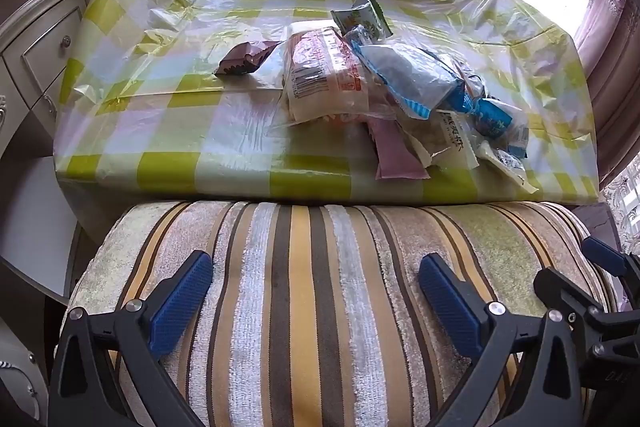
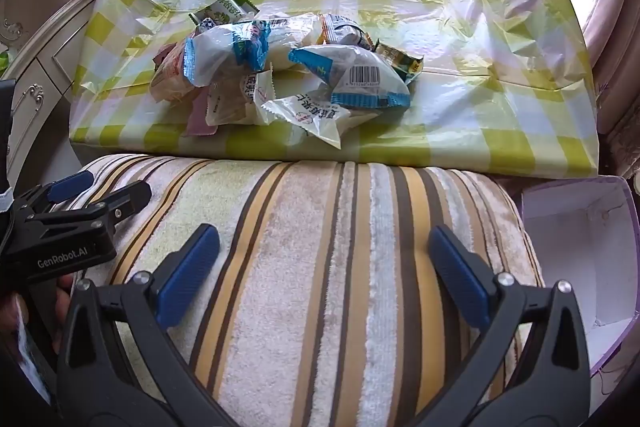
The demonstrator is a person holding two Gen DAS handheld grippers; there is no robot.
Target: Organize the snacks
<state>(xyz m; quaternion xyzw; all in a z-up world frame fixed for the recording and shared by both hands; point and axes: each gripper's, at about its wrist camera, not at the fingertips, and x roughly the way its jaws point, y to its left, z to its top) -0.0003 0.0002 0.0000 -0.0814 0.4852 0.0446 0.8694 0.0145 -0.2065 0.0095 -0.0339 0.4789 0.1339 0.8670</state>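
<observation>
A heap of wrapped snacks (image 1: 384, 87) lies on a table with a green-checked plastic cloth (image 1: 160, 75); it also shows in the right wrist view (image 2: 288, 75). A brown packet (image 1: 244, 61) lies apart to the left of the heap. A white and blue barcode packet (image 2: 360, 77) is at the heap's right. My left gripper (image 1: 316, 291) is open and empty over a striped cushion, short of the table. My right gripper (image 2: 324, 267) is open and empty over the same cushion. The left gripper also appears in the right wrist view (image 2: 100, 193).
The striped cushion (image 1: 320, 307) fills the foreground between me and the table edge. An open white box with a purple rim (image 2: 584, 251) stands to the right of the cushion. A pale dresser with drawers (image 1: 36, 59) is on the left. Curtains (image 1: 608, 39) hang at the right.
</observation>
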